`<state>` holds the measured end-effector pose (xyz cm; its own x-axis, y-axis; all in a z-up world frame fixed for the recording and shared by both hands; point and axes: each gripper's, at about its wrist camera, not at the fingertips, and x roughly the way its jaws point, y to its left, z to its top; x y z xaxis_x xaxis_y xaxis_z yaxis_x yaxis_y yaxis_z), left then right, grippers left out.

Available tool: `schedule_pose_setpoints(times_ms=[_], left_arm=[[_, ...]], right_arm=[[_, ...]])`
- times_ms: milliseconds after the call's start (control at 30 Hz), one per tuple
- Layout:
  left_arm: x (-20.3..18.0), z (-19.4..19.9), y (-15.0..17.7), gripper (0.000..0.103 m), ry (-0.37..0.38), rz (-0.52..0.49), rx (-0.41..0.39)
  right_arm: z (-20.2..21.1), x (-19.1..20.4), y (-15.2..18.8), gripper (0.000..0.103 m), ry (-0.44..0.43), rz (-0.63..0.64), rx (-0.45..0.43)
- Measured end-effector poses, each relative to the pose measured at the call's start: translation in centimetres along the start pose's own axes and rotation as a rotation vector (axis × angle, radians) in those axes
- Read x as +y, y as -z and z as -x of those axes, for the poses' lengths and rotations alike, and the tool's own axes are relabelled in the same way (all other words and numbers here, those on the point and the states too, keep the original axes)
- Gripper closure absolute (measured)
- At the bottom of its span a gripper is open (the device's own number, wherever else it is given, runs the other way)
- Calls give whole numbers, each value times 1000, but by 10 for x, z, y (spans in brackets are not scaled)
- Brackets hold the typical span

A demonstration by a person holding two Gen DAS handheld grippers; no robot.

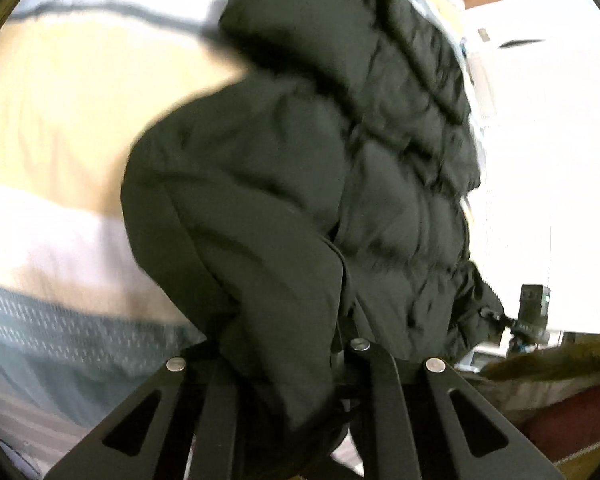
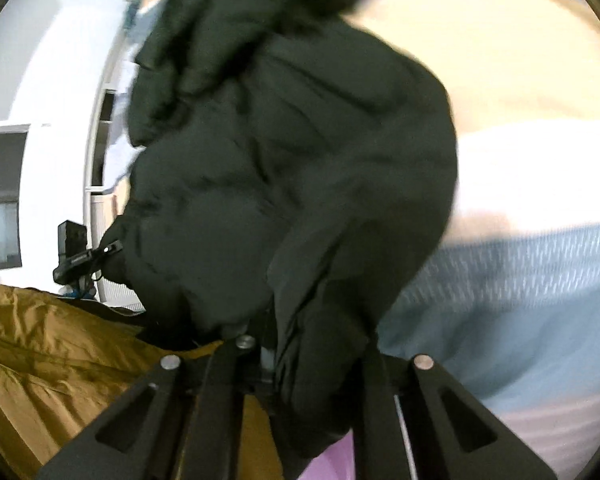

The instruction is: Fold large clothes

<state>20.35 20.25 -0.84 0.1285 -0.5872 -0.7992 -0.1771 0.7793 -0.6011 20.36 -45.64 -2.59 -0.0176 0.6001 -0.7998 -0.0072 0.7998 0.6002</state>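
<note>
left gripper (image 1: 288,364): clamped on a fold of the dark puffer jacket (image 1: 320,160) | jacket: fills frame centre, long axis from bottom centre to top | right gripper (image 2: 300,360): clamped on the jacket's edge | mustard garment (image 2: 40,352): lower left of the right wrist view

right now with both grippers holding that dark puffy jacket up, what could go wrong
1. The dark puffer jacket is bunched thickly in the left gripper and the right gripper; the slick fabric might slip out of either.
2. The mustard jacket lies just under the right gripper, so lowering could snag or drag it.
3. The jacket hides most of the bedding in both views, so laying it flat would be partly blind.
</note>
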Motion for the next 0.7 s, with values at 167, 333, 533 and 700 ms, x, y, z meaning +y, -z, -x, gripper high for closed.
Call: schedule_pose_setpoints(times_ms=[167,333,533,700], left_arm=[[-13,15,-38,91,-20,-29,-65],[-26,18,-91,91,-50,-27,-119],[-42,10,-154,91,-102,-22,-156],[-41,17,-193,91,-131,31,-206]], right_arm=[[28,13,-43,94,26,77,-89],[49,25,-92,94,87,119,-170],[65,44,-149,94,196,111,-272],[78,49,-191,94,277,55,-347]])
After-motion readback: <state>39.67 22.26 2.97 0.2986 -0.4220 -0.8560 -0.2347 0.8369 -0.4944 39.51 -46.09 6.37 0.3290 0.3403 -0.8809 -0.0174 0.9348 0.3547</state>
